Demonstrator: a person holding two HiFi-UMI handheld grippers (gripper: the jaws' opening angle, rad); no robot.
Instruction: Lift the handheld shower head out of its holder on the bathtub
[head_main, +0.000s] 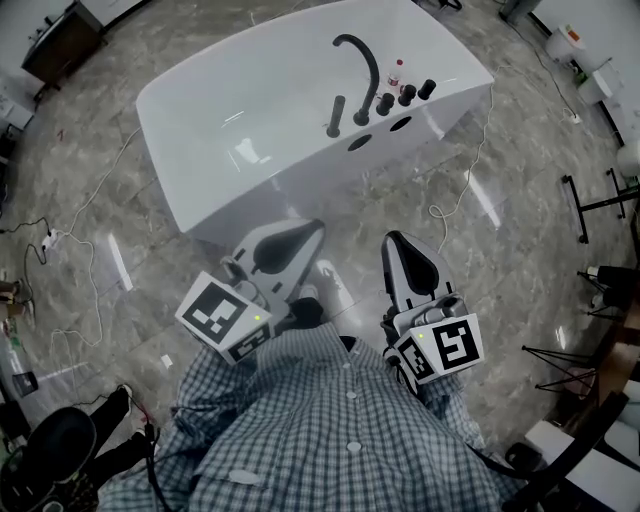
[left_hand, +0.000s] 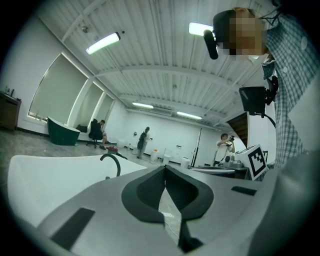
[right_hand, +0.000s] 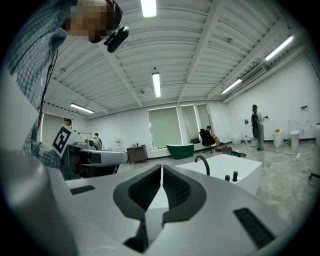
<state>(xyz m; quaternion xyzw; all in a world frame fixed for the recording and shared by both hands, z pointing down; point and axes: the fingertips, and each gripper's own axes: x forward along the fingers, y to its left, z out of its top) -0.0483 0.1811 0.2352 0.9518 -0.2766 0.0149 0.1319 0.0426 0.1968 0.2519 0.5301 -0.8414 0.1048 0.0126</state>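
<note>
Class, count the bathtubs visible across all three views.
2: a white bathtub close in front; a green bathtub far across the room. Others may be hidden.

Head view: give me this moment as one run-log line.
stage: before grasp | left tool: shut, empty | right tool: shut, empty | shower head: in holder on bathtub, untouched

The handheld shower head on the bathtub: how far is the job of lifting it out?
Done: nothing yet; the handheld shower head stands in its holder on the bathtub rim, beside the faucet. In hand: nothing; the left gripper and right gripper are shut, empty and short of the bathtub. Left: reach it, open, grip and lift it out.
</note>
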